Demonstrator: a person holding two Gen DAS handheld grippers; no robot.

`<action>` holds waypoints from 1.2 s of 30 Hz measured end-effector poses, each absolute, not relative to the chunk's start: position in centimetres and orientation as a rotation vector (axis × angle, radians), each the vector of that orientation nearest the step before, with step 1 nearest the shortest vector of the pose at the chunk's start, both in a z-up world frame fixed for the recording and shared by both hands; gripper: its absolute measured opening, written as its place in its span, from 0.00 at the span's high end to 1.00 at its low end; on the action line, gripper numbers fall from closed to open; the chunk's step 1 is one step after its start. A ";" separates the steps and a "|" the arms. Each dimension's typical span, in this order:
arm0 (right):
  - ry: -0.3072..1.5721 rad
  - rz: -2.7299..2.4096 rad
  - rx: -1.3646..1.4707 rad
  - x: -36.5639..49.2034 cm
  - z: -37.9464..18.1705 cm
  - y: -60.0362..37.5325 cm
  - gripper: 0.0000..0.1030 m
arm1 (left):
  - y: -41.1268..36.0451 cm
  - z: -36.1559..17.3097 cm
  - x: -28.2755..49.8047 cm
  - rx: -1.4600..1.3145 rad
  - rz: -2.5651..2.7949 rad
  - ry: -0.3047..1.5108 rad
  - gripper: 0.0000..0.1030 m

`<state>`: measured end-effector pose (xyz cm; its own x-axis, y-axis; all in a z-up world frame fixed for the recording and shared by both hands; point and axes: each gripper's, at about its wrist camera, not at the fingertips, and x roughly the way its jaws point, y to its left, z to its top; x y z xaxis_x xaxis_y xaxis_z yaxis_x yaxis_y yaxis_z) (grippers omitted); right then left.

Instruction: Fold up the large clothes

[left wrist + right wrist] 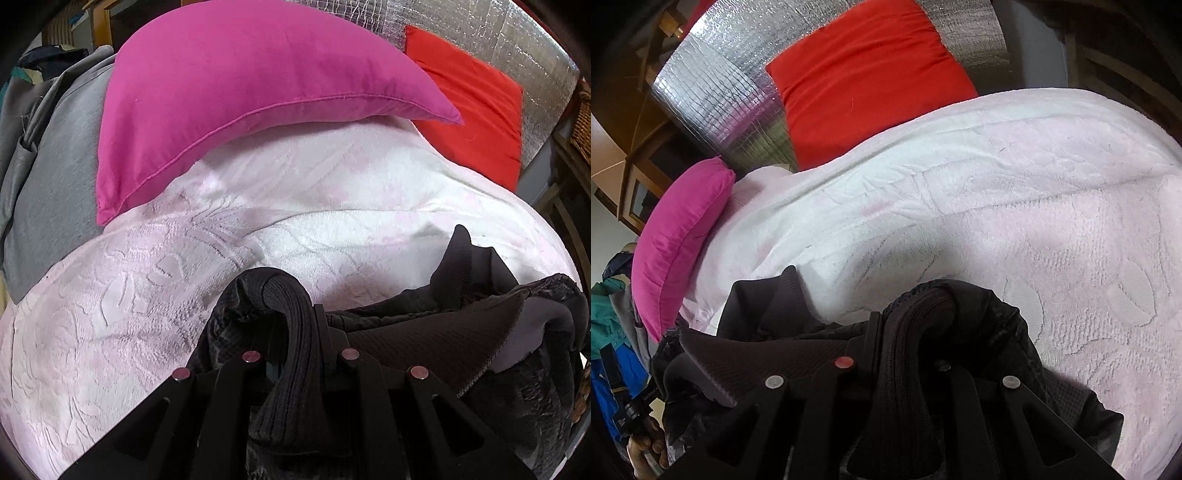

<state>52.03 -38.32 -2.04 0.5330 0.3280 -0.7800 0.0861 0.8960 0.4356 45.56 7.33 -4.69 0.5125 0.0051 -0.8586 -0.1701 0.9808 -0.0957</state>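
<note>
A black garment [424, 332] with a ribbed hem lies bunched on a pale pink bedspread [147, 295]. My left gripper [295, 317] is shut on a roll of its ribbed black fabric, which bulges out past the fingertips. In the right wrist view the same black garment [768, 332] spreads to the left, and my right gripper [905, 321] is shut on another fold of the ribbed band. Both grippers point down at the bed, low over the bedspread [1034, 221]. At the lower left of that view a hand [642, 450] holds the other gripper's handle.
A magenta pillow [236, 96] and a red pillow [476, 107] lie at the head of the bed against a silver quilted panel [498, 33]. Grey cloth [55, 166] lies at the left. Wooden furniture [635, 155] and hanging clothes [609, 332] stand beside the bed.
</note>
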 end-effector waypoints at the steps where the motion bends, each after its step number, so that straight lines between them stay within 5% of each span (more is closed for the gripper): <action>1: 1.008 0.150 0.456 52.0 -2.1 -38.3 0.90 | 7.3 -4.8 45.6 -0.174 0.105 1.028 0.87; 19: 0.998 0.133 0.572 51.9 -1.7 -39.9 0.84 | 7.9 -5.0 46.6 -0.277 0.077 1.032 0.82; 22: 0.991 0.166 0.626 51.4 -0.9 -40.3 0.61 | 9.0 -4.4 46.0 -0.380 0.039 1.035 0.71; 23: 0.979 0.194 0.658 51.2 -0.6 -40.5 0.39 | 9.4 -4.2 45.8 -0.418 0.023 1.036 0.63; 24: 0.957 0.220 0.691 50.9 0.1 -40.7 0.30 | 9.7 -4.0 45.7 -0.452 0.008 1.036 0.59; 30: 0.849 0.164 0.629 49.3 3.7 -42.4 0.28 | 11.7 -2.9 44.9 -0.632 -0.037 1.023 0.45; 34: 0.879 0.137 0.455 48.6 3.6 -42.0 0.28 | 13.7 -1.4 43.9 -0.647 0.027 0.891 0.27; 36: 0.912 0.126 0.385 48.7 2.6 -41.8 0.28 | 14.0 -1.2 44.1 -0.613 0.018 0.894 0.26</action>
